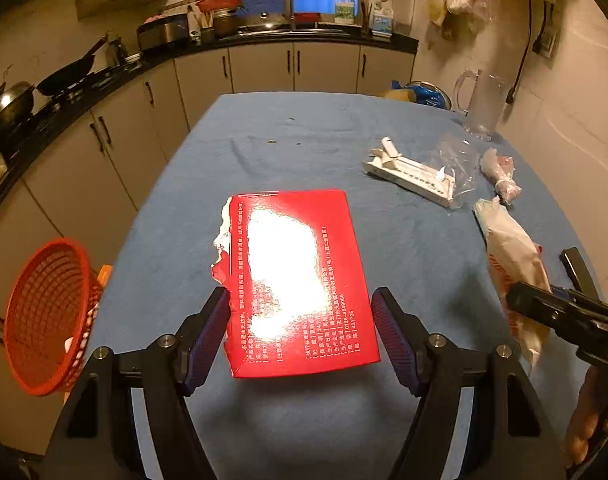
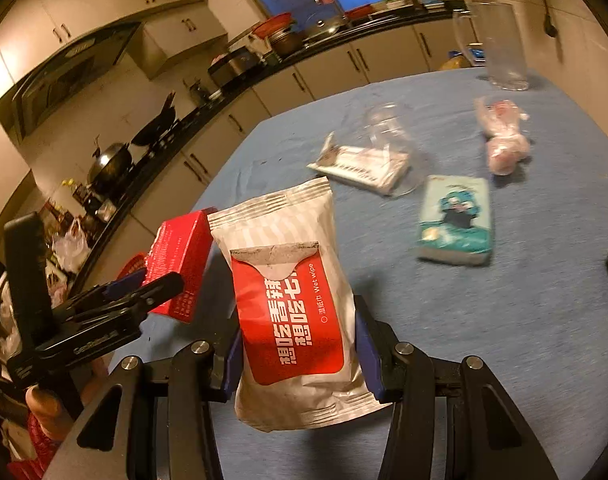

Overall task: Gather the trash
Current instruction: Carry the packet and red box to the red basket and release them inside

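Fingers of the left gripper (image 1: 300, 332) are seen in the left wrist view clamped on the near end of a torn red box (image 1: 296, 280), which is held above the blue tablecloth (image 1: 288, 136); a red mesh basket (image 1: 44, 316) hangs off the table's left edge, and a flattened white carton (image 1: 408, 172), clear plastic (image 1: 456, 156) and a pink wad (image 1: 502, 172) lie at the far right. In the right wrist view, the right gripper (image 2: 300, 344) is shown clamped on a silver-and-red wet wipe packet (image 2: 292, 300) lifted off the cloth, with the red box at its left, a teal tissue pack (image 2: 456, 216) on the table to its right and a clear jug (image 2: 500, 44) far off.
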`<state>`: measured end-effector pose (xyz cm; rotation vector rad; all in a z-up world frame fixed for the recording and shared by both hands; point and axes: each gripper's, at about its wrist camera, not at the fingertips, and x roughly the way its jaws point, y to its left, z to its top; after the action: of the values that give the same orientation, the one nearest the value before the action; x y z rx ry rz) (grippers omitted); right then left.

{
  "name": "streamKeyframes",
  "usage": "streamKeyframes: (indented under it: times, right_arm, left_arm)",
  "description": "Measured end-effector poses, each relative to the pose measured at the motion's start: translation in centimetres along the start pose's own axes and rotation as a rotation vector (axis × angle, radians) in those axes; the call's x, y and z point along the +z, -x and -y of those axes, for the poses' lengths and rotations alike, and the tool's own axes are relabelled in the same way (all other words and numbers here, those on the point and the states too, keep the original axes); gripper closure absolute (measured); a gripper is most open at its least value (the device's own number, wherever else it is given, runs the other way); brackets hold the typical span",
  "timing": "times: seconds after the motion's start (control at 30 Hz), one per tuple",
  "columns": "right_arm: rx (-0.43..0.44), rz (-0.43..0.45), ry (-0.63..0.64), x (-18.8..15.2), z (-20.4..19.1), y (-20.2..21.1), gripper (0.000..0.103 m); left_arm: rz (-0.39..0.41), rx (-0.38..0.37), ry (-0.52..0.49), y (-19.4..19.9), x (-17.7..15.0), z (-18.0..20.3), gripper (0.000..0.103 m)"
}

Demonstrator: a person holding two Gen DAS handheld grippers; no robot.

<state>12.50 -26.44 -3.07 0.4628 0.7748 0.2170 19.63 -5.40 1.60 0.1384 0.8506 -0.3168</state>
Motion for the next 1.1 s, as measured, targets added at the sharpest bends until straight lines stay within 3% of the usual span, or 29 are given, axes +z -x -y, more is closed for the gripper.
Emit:
streamKeyframes:
  times: [0.63, 1.1]
  right_arm:
    - [0.048, -0.120, 0.154, -0.9, -10.0, -5.7, 0.051]
    - [0.137, -0.204, 0.301, -0.1, -20.1, -10.5, 0.051]
  left_arm:
    - [0.072, 0.028, 0.163, 4.4, -3.0, -10.9, 0.032]
    - [0.128, 0.162, 0.340, 7.5, -4.6, -22.3, 0.031]
